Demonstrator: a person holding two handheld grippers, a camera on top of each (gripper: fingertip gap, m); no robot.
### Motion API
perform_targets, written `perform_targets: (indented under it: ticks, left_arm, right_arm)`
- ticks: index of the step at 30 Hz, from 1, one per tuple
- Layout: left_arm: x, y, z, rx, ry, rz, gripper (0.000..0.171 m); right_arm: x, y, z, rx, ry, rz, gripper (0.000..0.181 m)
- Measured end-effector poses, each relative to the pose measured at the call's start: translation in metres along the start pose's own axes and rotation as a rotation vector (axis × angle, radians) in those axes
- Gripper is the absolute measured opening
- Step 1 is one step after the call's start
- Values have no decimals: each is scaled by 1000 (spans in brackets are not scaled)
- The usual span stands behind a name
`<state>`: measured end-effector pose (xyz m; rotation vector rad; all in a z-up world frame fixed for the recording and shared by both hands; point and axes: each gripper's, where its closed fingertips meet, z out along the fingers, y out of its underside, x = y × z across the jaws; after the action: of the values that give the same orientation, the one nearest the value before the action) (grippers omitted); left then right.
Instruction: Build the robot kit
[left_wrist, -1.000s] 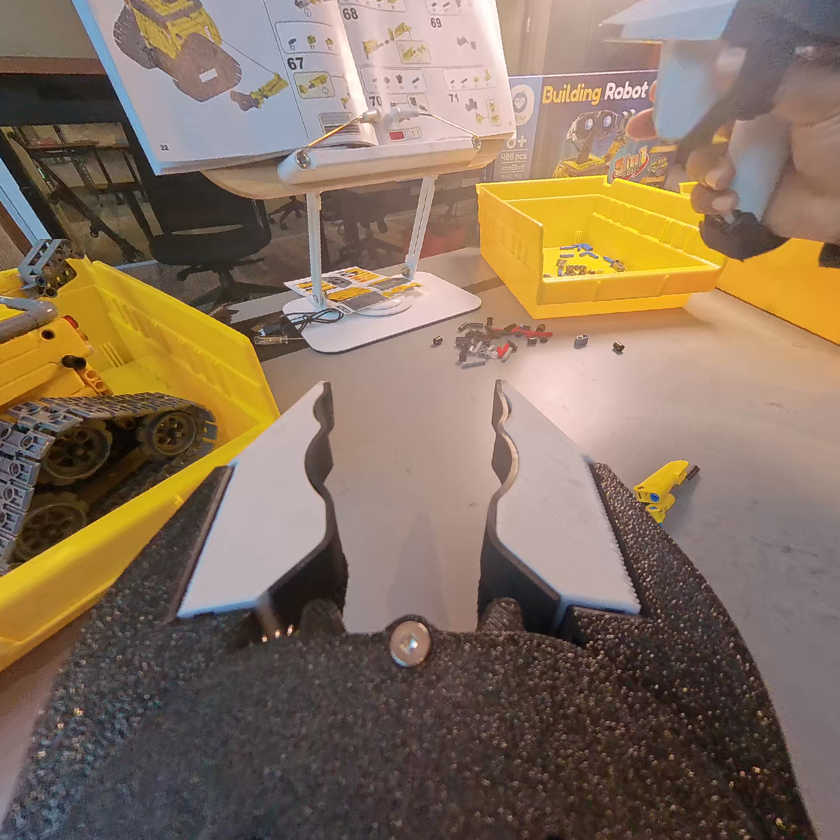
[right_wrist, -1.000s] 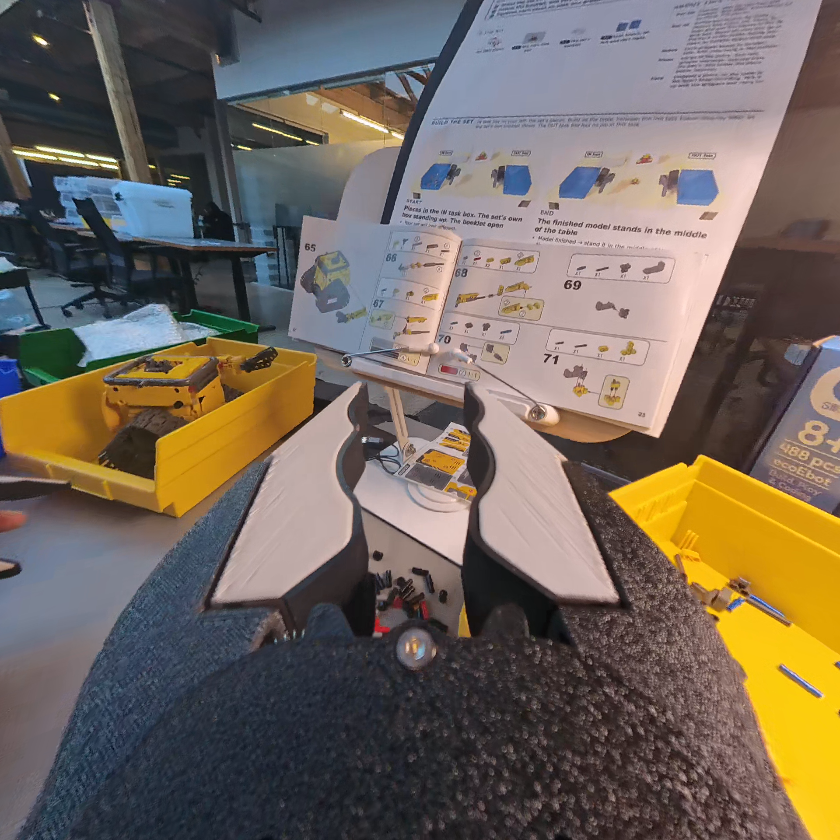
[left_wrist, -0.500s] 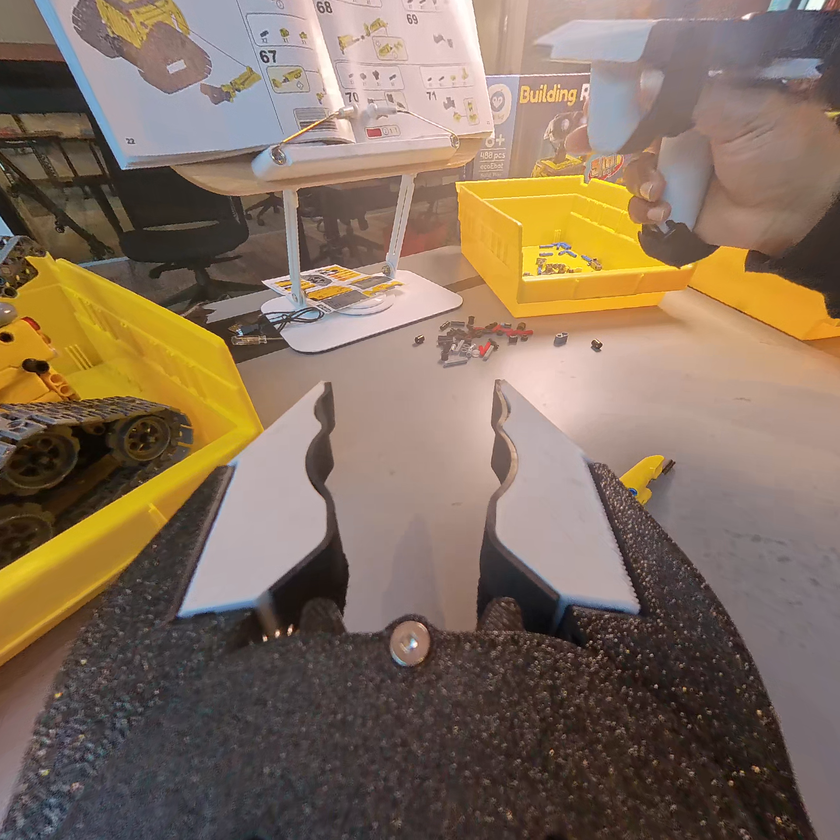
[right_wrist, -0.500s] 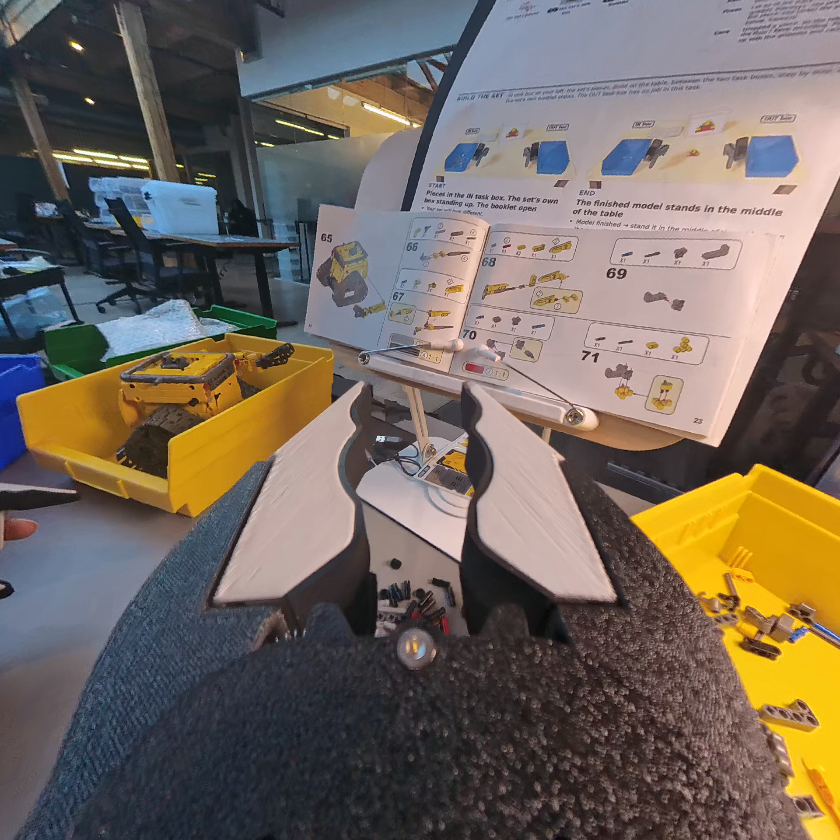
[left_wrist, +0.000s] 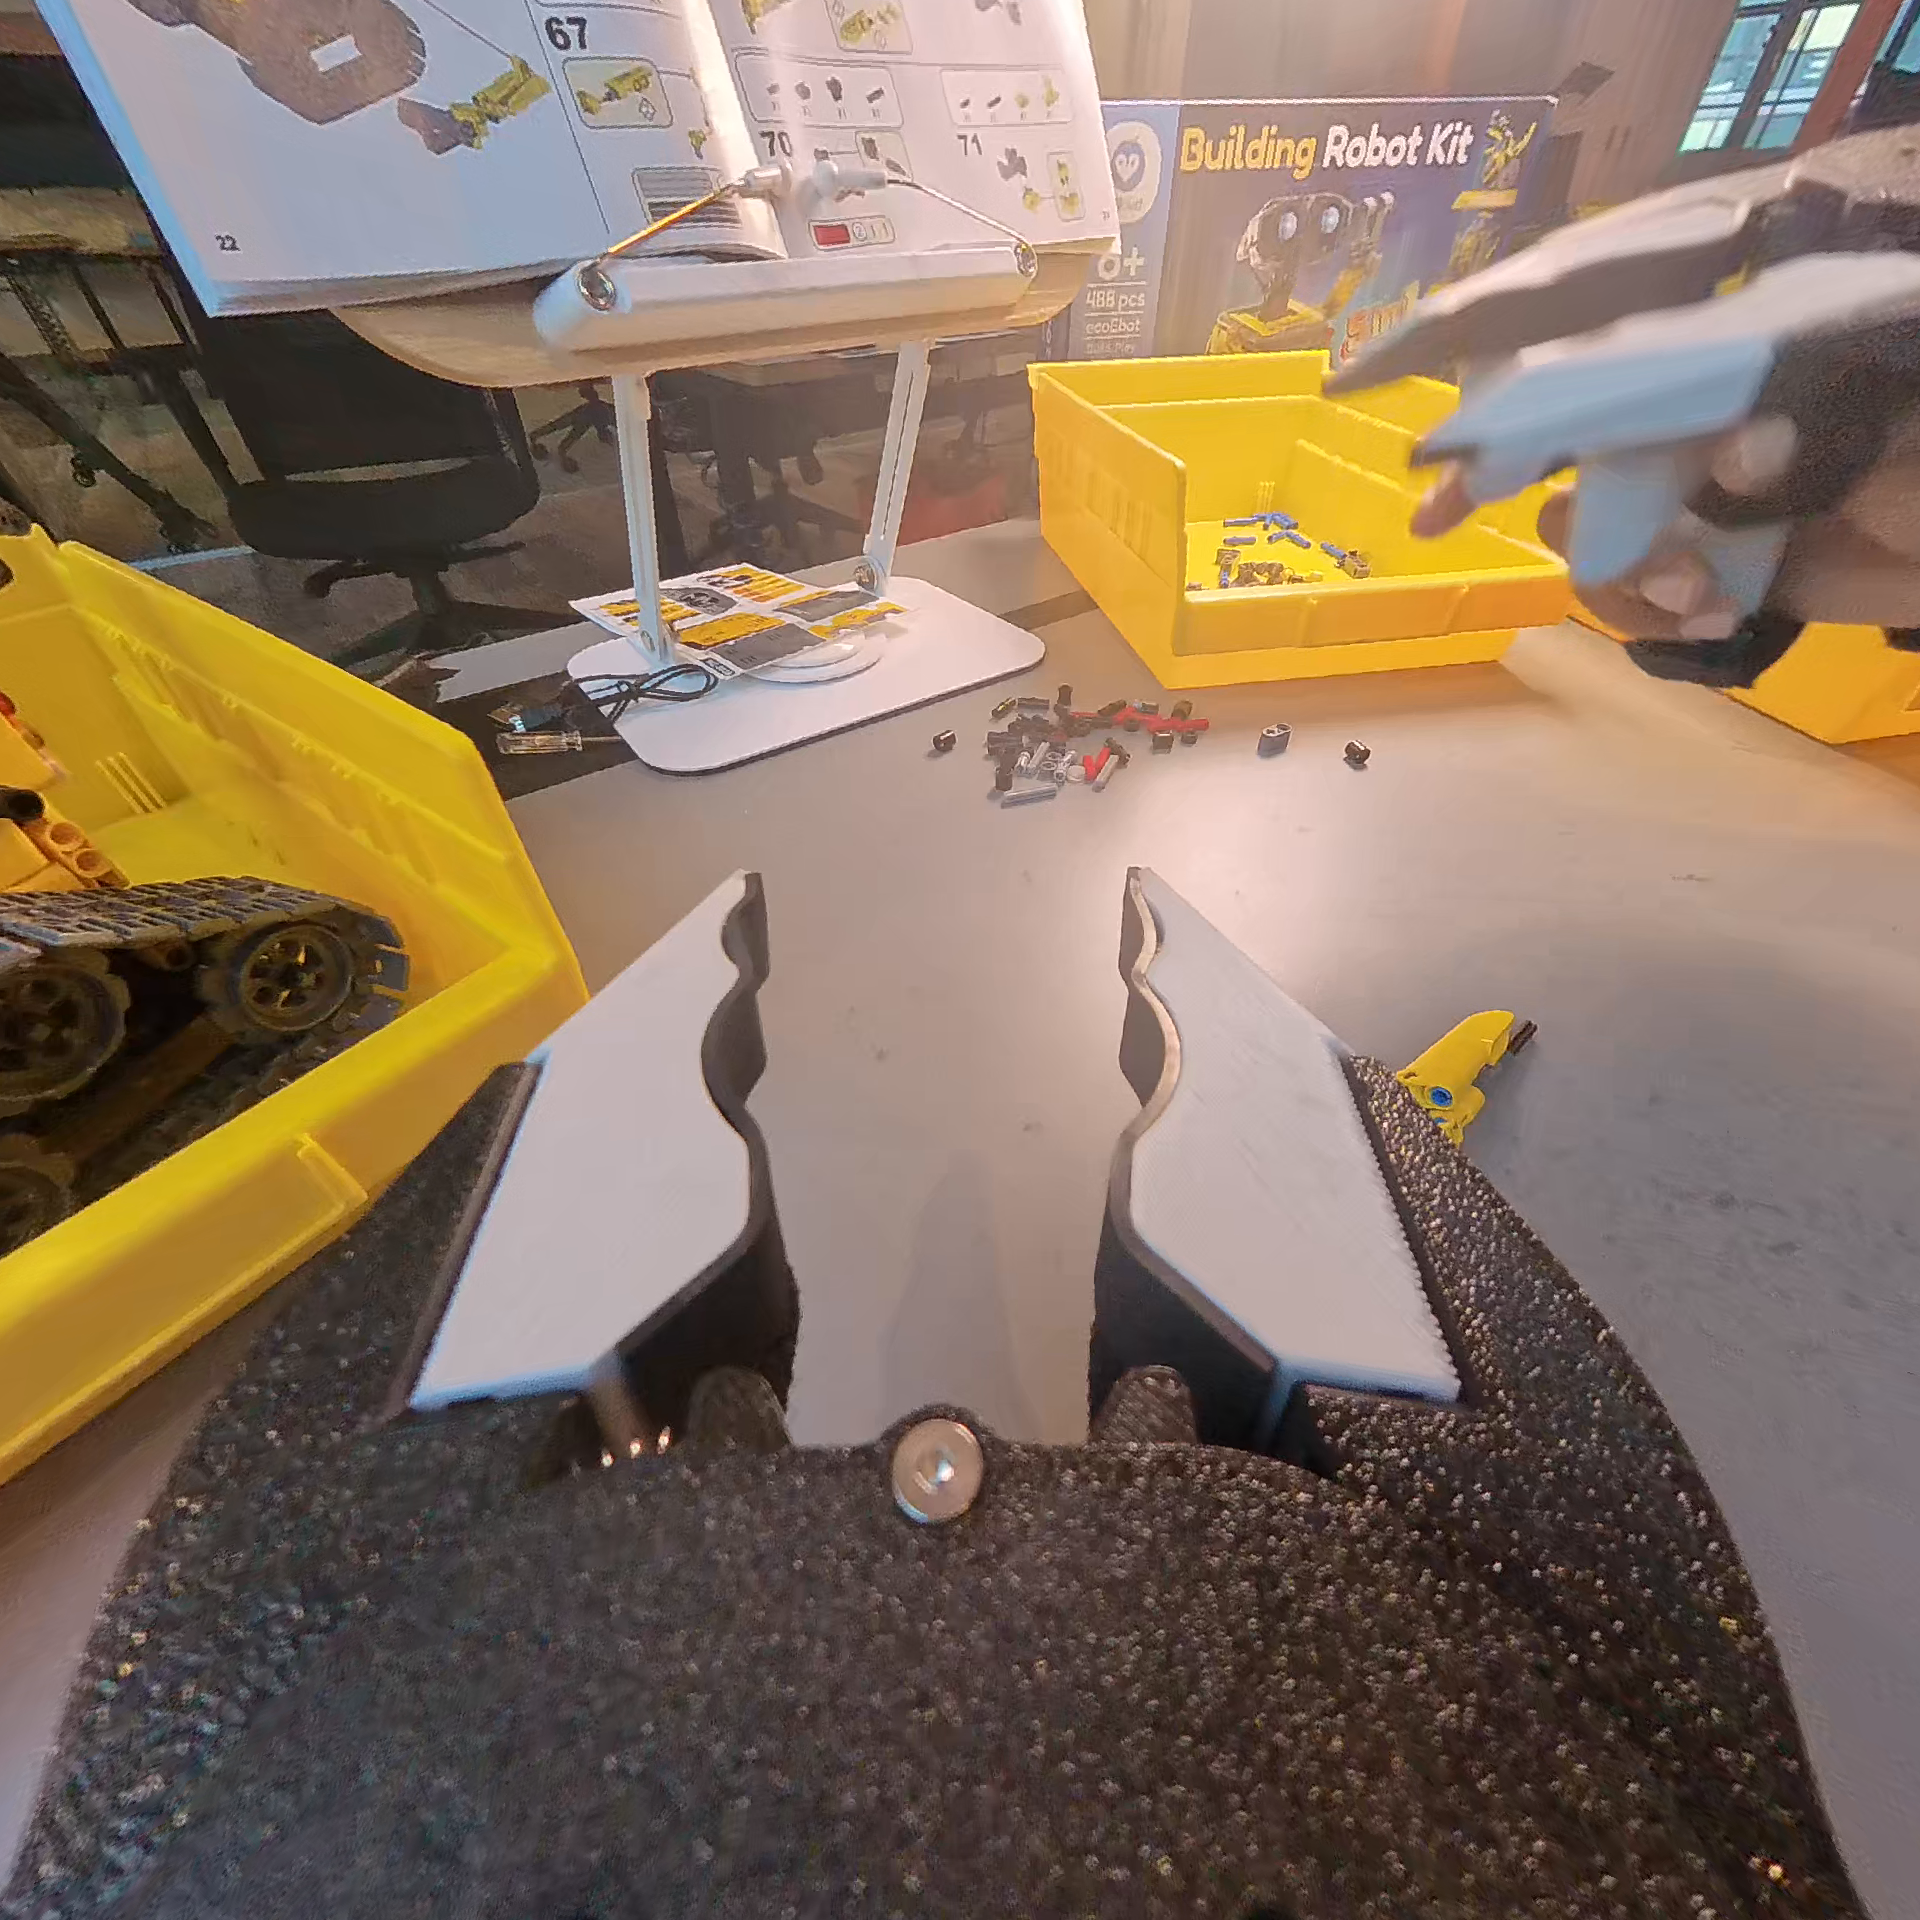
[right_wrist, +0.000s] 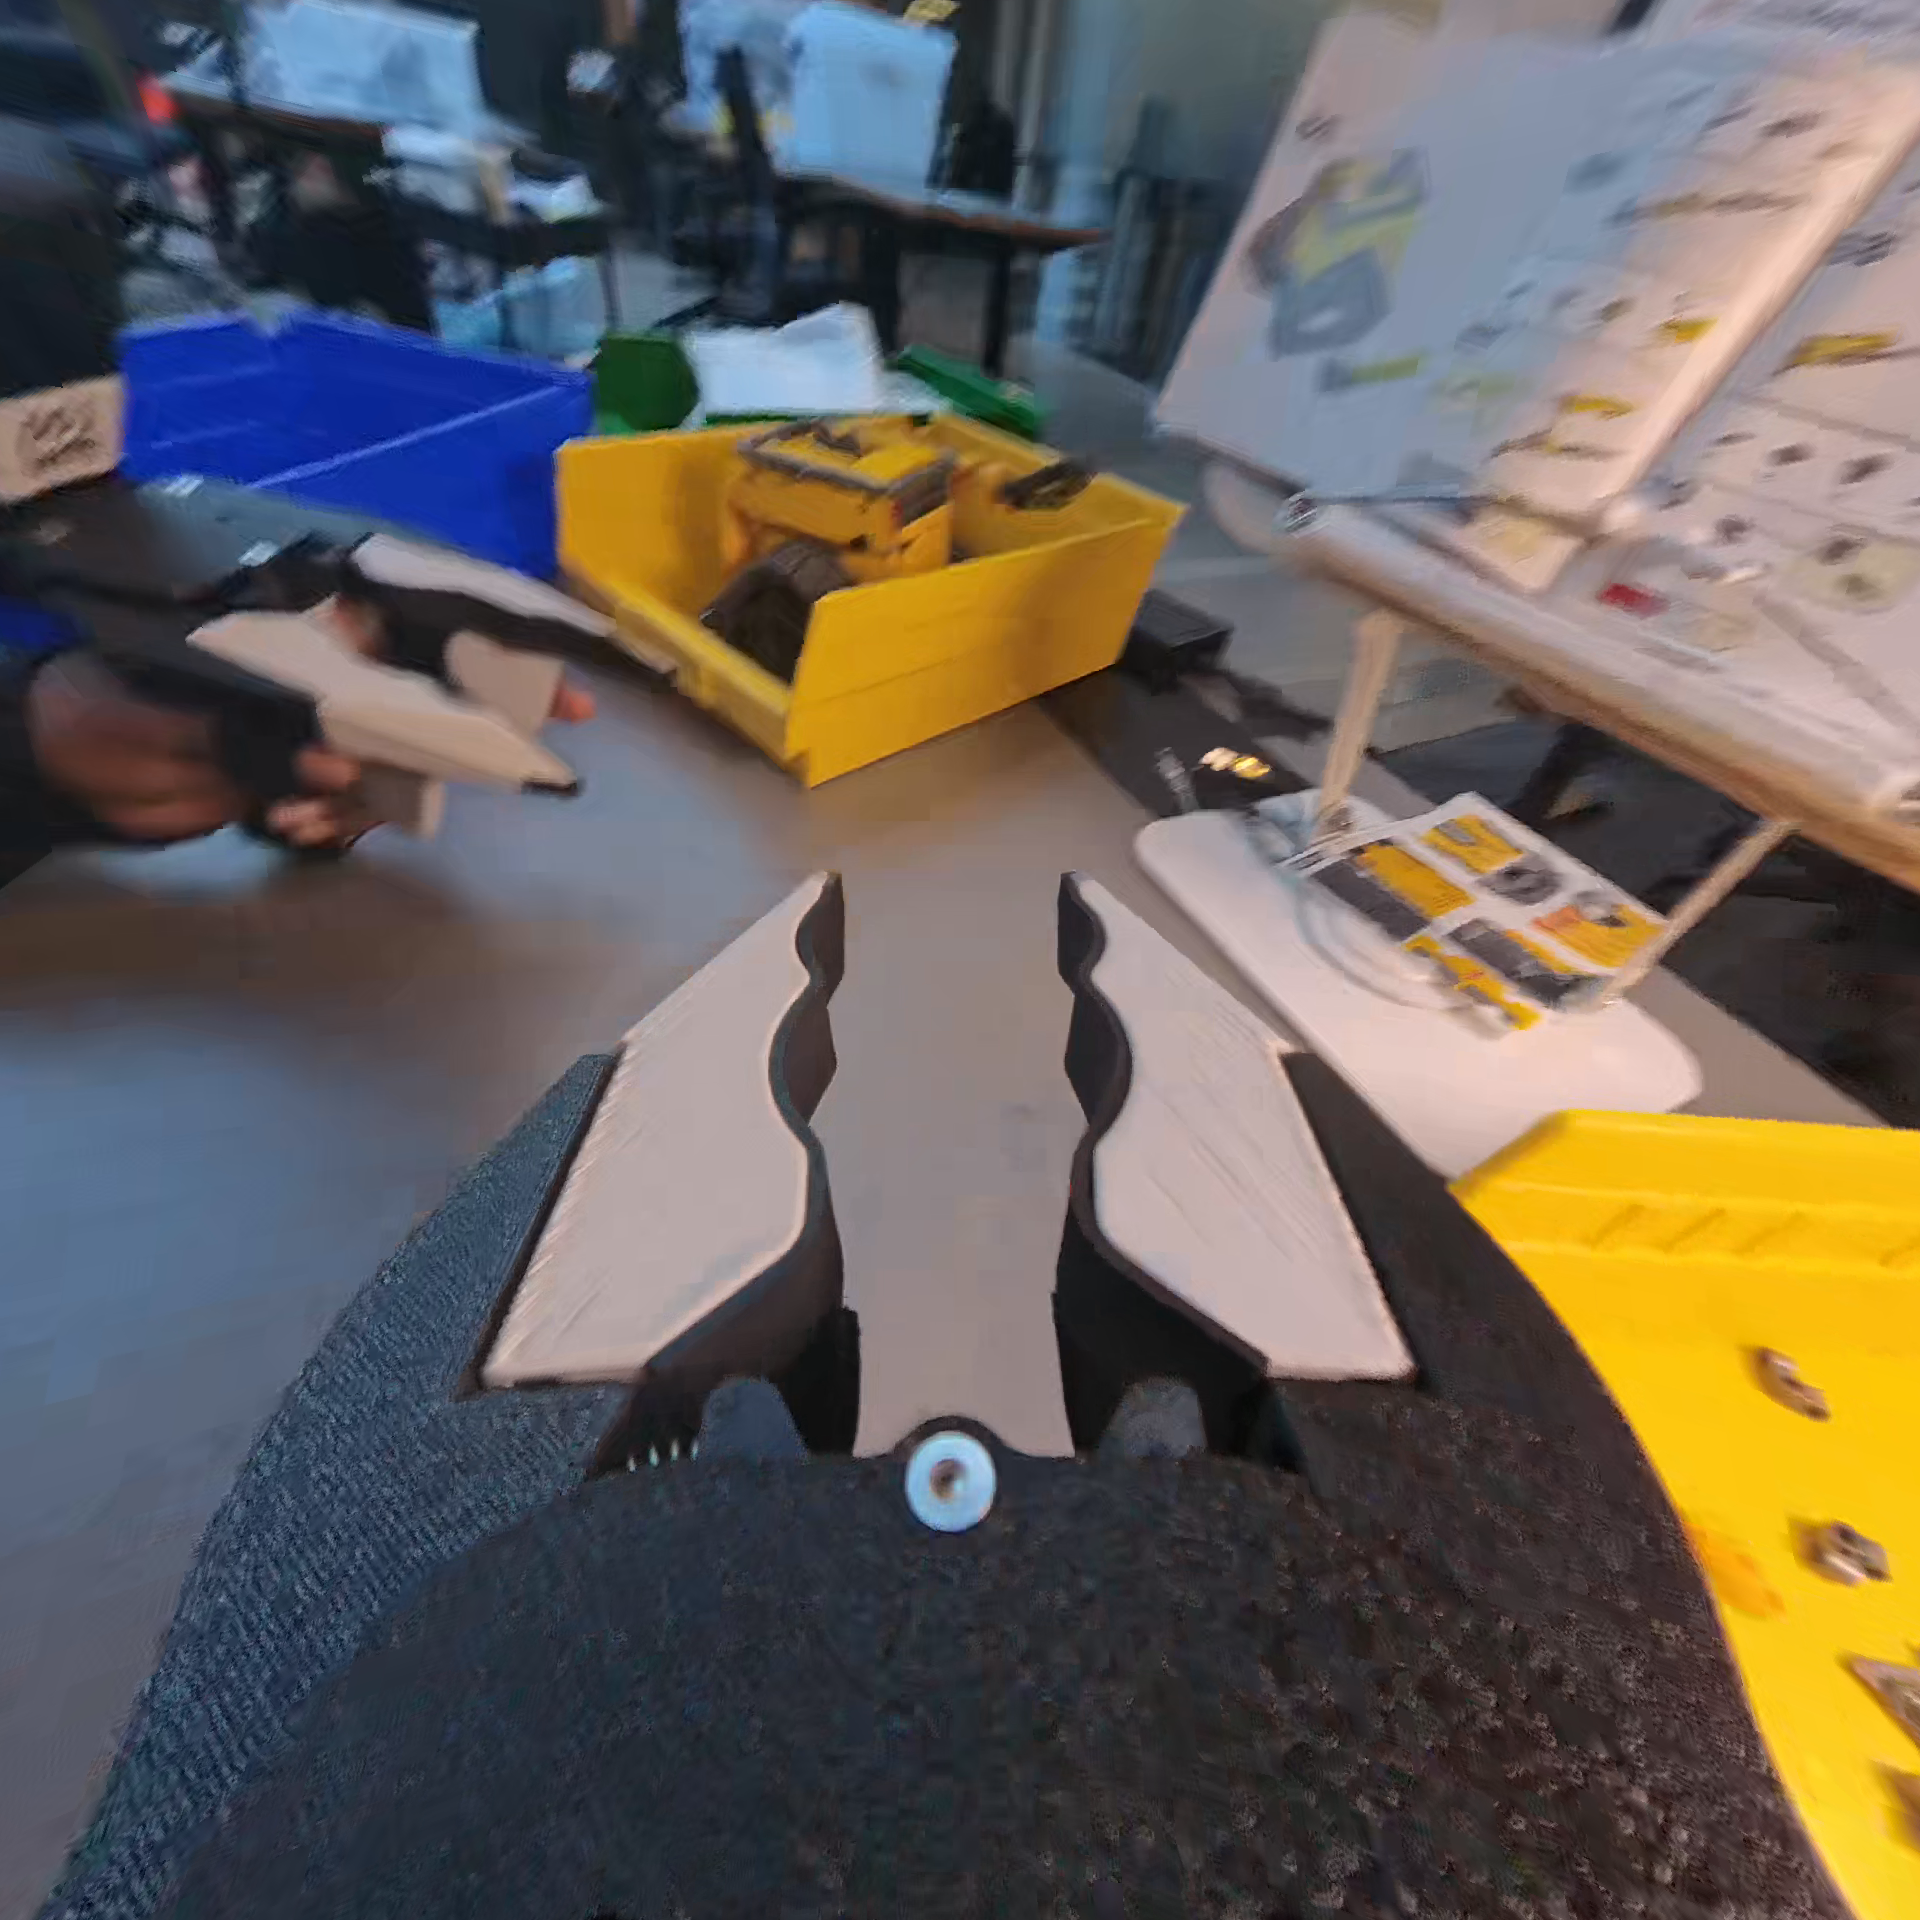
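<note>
Grey table (left_wrist: 1558, 935) — right view blurred, tracked model (left_wrist: 156, 987) cropped

The left gripper (left_wrist: 940, 914) hangs over bare table (left_wrist: 1558, 935), fingers spread, gripping nothing. Just right of its right finger (left_wrist: 1247, 1122) lies a small yellow piece (left_wrist: 1460, 1070). Left of it sits a yellow bin (left_wrist: 312, 831) holding a tracked model (left_wrist: 187, 987). Ahead are loose small parts (left_wrist: 1081, 743), a booklet stand (left_wrist: 790, 665) and another yellow bin (left_wrist: 1299, 561). The right gripper (left_wrist: 1382, 416), blurred, is up at far right over that bin.
</note>
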<state>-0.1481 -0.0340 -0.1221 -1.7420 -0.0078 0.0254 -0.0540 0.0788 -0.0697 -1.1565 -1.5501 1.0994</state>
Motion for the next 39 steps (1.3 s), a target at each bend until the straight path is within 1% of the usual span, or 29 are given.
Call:
perform_targets:
  ticks: [2, 3, 6, 8, 10, 13, 14, 15, 18, 24, 33, 39]
  left_arm:
    - [1, 1, 1, -4, 5, -3, 68]
    - [1, 1, 1, -8, 7, 0, 68]
    - [4, 2, 2, -13, 8, 20, 67]
    - [6, 3, 2, -16, 9, 33, 67]
    - [8, 3, 2, -21, 15, 39, 67]
    - [9, 4, 2, -25, 18, 49, 66]
    - [10, 4, 2, -26, 19, 51, 66]
    - [10, 4, 2, -27, 19, 53, 66]
    - [11, 4, 3, -29, 24, 53, 66]
    - [16, 2, 2, -25, 40, 59, 66]
    - [28, 6, 4, -39, 75, 72, 66]
    - [29, 5, 3, -37, 76, 69, 66]
  right_arm:
    - [-44, 35, -4, -151, -176, -37, 47]
    - [-61, 51, -6, -206, -231, -64, 47]
    - [-100, 86, -9, -293, -327, -115, 43]
    - [-111, 99, -6, -335, -349, -136, 40]
    - [-111, 108, -1, -392, -348, -166, 37]
    - [-114, 119, 3, -456, -370, -196, 28]
    - [-117, 121, 3, -465, -378, -205, 19]
    - [-119, 121, 4, -464, -386, -213, 16]
    - [-123, 119, 2, -450, -398, -233, 15]
    - [-122, 103, -1, -362, -397, -263, 14]
    - [-125, 110, -6, -380, -409, -301, 10]
    - [-121, 110, -7, -398, -396, -282, 9]
